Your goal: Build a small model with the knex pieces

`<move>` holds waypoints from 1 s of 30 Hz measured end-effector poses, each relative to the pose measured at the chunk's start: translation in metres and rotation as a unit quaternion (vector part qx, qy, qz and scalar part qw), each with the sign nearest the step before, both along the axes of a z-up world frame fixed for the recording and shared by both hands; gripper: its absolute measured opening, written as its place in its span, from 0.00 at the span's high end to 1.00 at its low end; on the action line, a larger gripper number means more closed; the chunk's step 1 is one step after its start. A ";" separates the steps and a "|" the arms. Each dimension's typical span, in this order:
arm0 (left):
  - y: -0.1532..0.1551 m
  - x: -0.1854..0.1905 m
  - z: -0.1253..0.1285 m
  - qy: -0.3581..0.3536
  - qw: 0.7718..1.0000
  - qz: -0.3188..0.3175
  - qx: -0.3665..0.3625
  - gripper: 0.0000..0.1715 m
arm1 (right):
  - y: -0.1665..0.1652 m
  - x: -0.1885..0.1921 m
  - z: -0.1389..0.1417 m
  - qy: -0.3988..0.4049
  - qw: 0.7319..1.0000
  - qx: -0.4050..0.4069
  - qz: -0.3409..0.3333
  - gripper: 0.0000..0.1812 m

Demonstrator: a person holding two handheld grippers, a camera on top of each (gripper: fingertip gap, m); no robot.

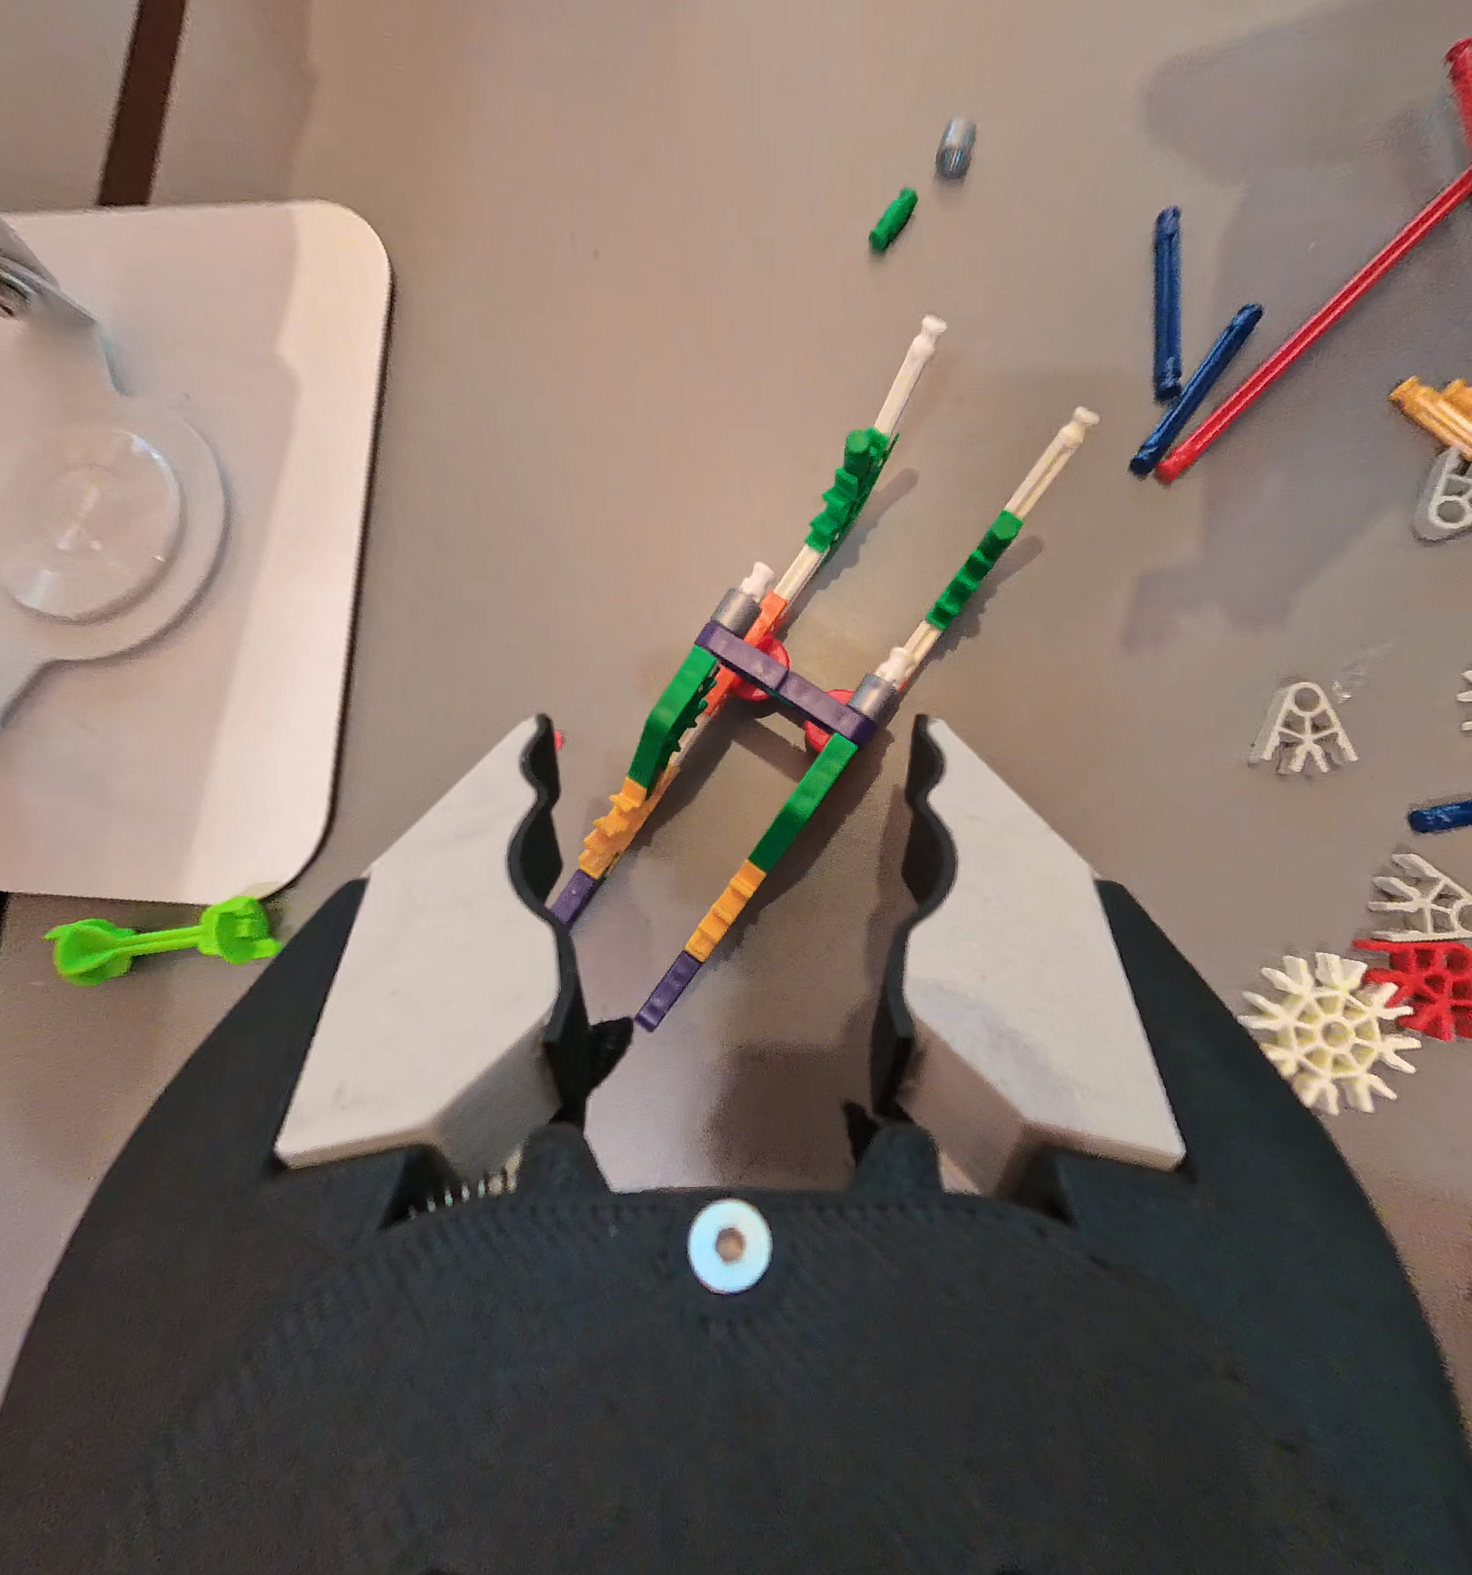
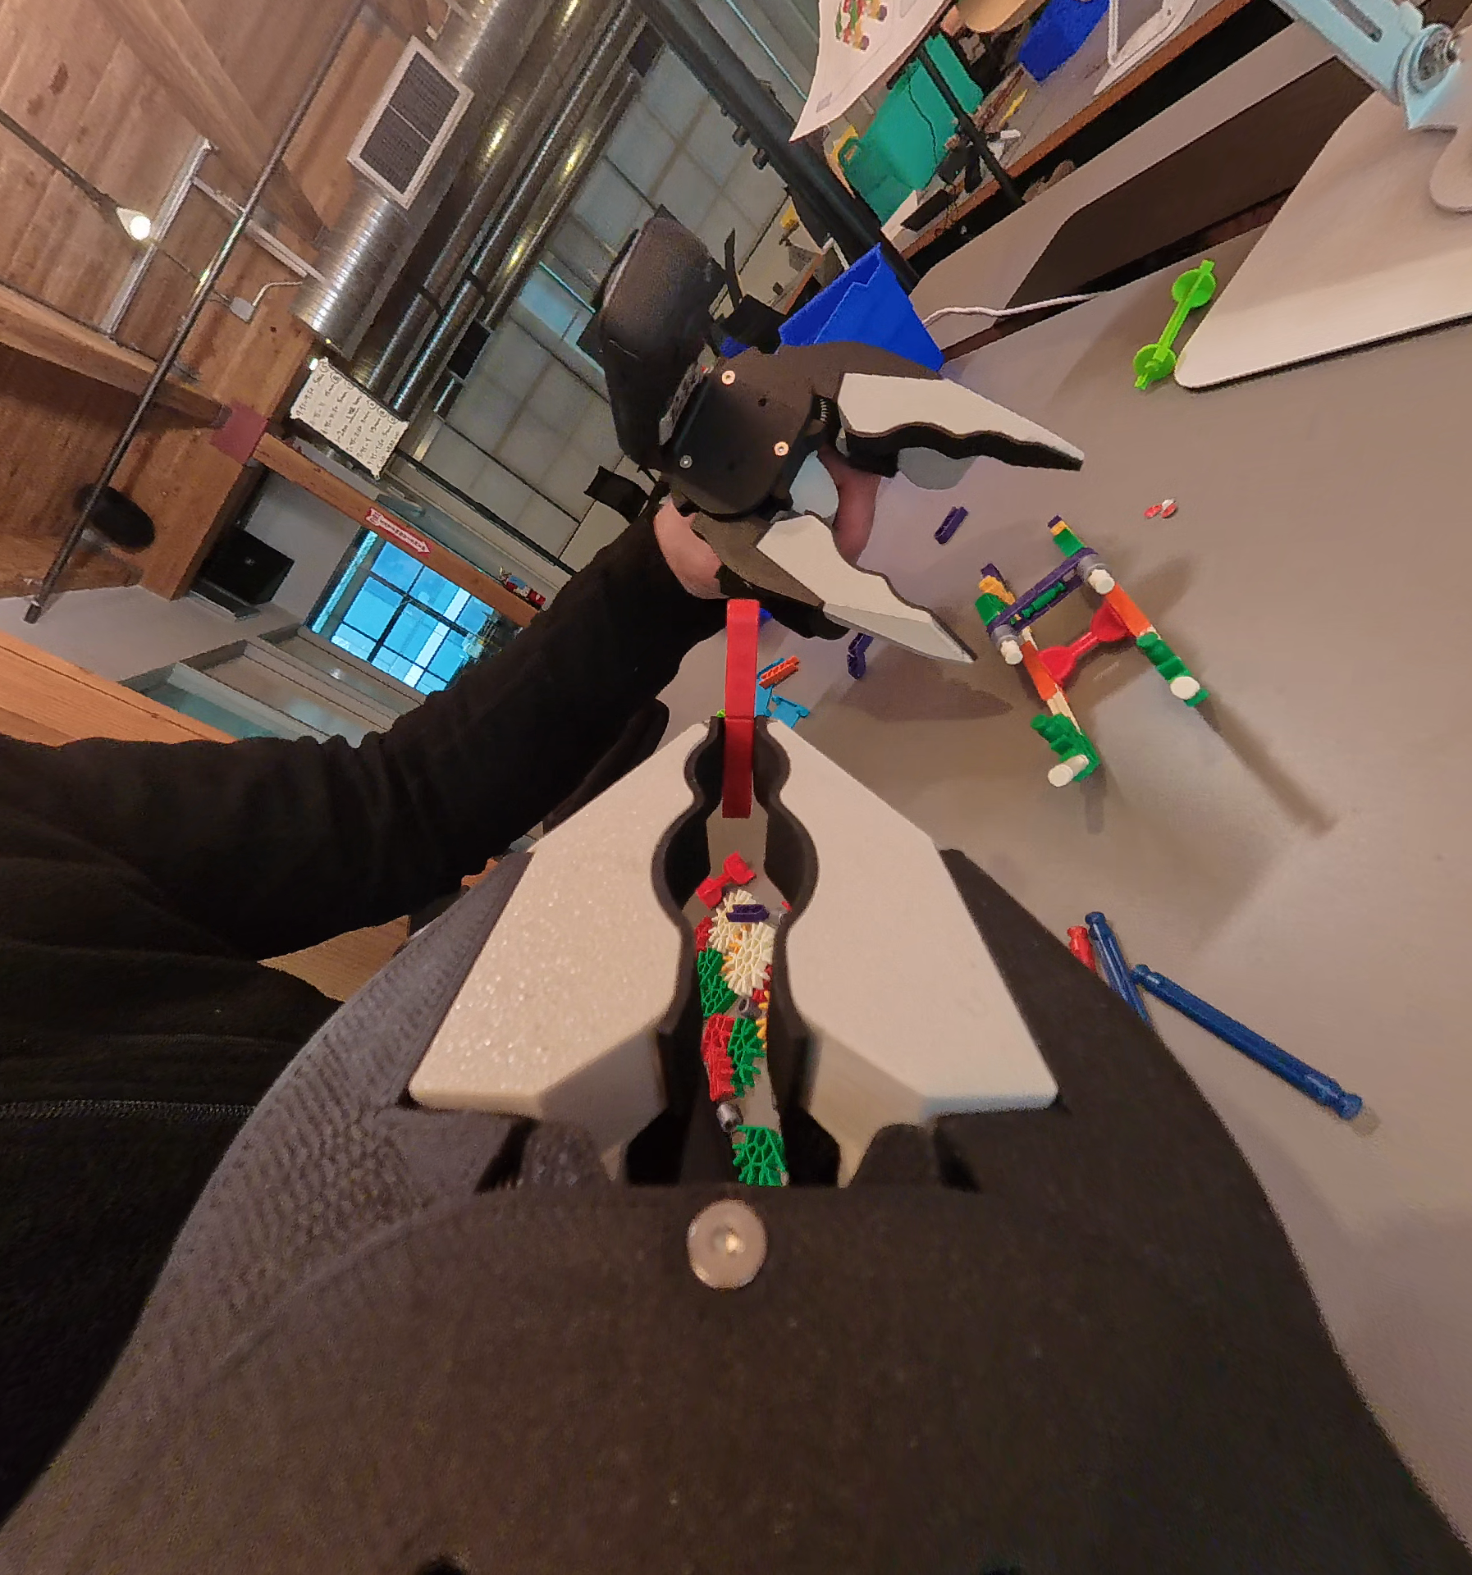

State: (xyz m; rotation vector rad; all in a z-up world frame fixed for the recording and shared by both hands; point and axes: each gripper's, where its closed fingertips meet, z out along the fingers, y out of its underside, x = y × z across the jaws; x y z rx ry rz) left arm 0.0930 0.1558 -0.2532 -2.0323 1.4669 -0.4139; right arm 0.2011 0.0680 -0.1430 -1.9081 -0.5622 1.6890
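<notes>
**A:** so what's the left gripper (image 1: 728,750) up to? Its fingers (image 1: 451,886) look spread wide, holding nothing.

**B:** yep, hovering over the frame (image 1: 788,682) on the grey desk (image 1: 630,256). The frame's two purple ends sit between the fingers, and I can't tell if the left one touches it. White rods stick out the far side.

**A:** and the right gripper (image 2: 739,733)?

**B:** fingers pressed together on a red piece (image 2: 741,682), pinched near the tips and poking out past them. It's up off the desk.

**A:** other stuff?

**B:** blue rods (image 1: 1193,388) and a red rod (image 1: 1321,320) lie to the right, white snowflake connector (image 1: 1329,1031) nearer, lime piece (image 1: 161,937) by the white base (image 1: 204,767) on the left.
</notes>
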 end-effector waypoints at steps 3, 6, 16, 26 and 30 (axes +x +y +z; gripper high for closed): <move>-0.001 -0.007 -0.017 0.041 0.999 0.027 -0.014 0.58 | 0.001 0.004 -0.003 -0.002 1.000 -0.004 -0.007 0.98; -0.011 -0.005 -0.019 0.033 0.997 0.060 -0.020 0.62 | 0.004 0.006 -0.008 -0.010 1.000 -0.009 -0.013 0.98; -0.073 0.008 -0.014 0.013 0.990 0.129 -0.049 0.59 | 0.018 -0.001 -0.038 -0.052 0.997 -0.049 0.010 0.98; -0.052 0.012 0.002 -0.055 0.983 0.153 -0.086 0.74 | 0.043 -0.030 -0.046 -0.122 0.979 -0.056 0.151 0.98; -0.036 0.017 0.013 -0.148 0.964 0.160 -0.151 0.77 | 0.056 -0.044 -0.062 -0.174 0.963 -0.070 0.196 0.98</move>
